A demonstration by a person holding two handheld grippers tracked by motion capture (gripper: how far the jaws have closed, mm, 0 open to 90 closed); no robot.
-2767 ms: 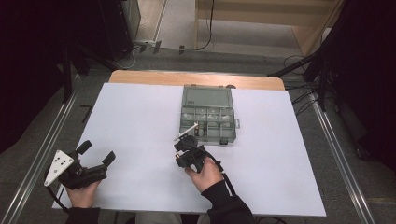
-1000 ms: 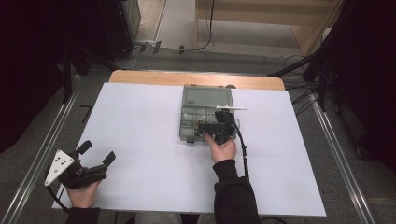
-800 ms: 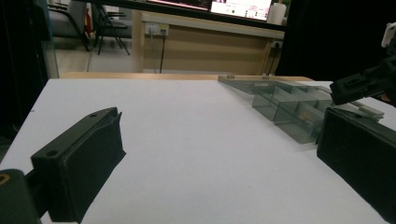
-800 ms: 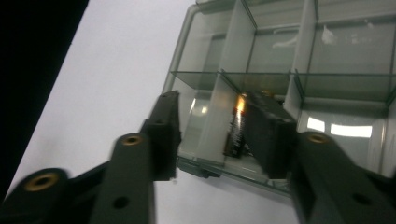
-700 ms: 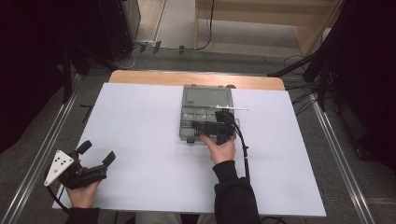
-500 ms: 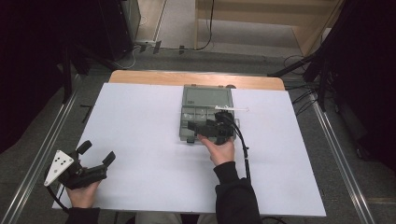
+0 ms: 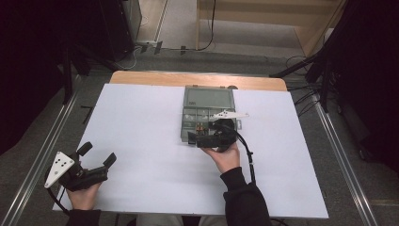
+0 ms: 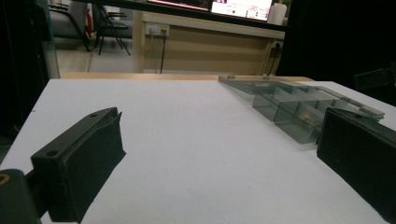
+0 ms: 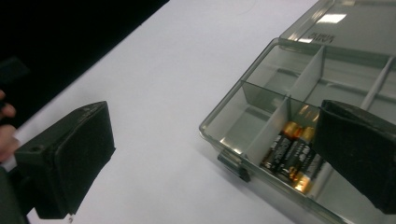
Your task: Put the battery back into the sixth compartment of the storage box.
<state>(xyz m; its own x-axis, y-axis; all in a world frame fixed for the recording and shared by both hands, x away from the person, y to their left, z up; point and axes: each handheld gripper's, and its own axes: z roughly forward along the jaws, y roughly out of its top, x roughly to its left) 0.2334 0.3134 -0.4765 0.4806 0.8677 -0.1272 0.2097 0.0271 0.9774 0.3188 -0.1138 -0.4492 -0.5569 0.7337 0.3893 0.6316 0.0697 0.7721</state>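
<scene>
the right gripper [image 7: 203, 139] hangs over the near left corner of the clear box [image 7: 208, 98], its fingers [image 9: 65, 158] spread wide with nothing between them, so the two batteries [image 9: 294, 154] lying side by side in a front compartment look set down and let go. the box sits in the middle of the white surface [image 7: 141, 141] with its lid folded back flat, leaving every compartment open from above. the left gripper [image 7: 96, 157] rests well apart at the near left edge, fingers [image 8: 79, 163] spread and apparently empty, likely waiting.
</scene>
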